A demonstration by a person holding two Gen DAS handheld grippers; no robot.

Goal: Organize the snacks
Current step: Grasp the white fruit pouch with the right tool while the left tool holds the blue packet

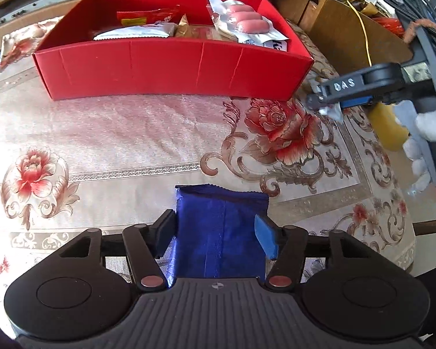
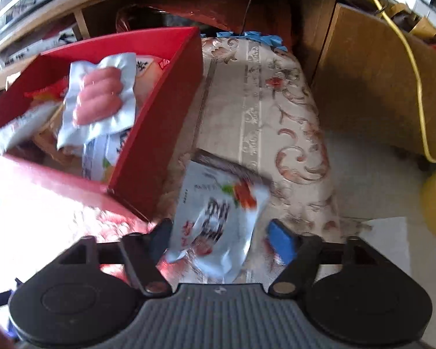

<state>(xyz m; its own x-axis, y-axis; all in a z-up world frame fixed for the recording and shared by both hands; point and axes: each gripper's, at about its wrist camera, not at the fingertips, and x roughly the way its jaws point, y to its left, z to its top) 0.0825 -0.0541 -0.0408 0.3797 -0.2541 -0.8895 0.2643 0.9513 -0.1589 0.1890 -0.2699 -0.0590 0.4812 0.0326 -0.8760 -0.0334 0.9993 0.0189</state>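
A red box [image 1: 171, 69] stands at the far side of the floral-clothed table and holds several snack packs, with a sausage pack [image 1: 241, 19] on top at its right. My left gripper [image 1: 218, 229] is shut on a blue snack packet [image 1: 218, 232], held above the cloth in front of the box. In the right wrist view, my right gripper [image 2: 222, 237] has a white snack packet [image 2: 218, 226] between its fingers, just right of the red box [image 2: 157, 145]. Its fingers look set wider than the packet. The sausage pack [image 2: 98, 96] lies in the box. The right gripper also shows in the left wrist view [image 1: 328, 101], with something pale at its tips.
The floral tablecloth [image 1: 116, 151] covers the table. A wooden cabinet [image 2: 372, 93] with a yellow cable stands at the back right. A yellow object [image 1: 388, 128] sits off the table's right edge. Shelving and clutter line the back.
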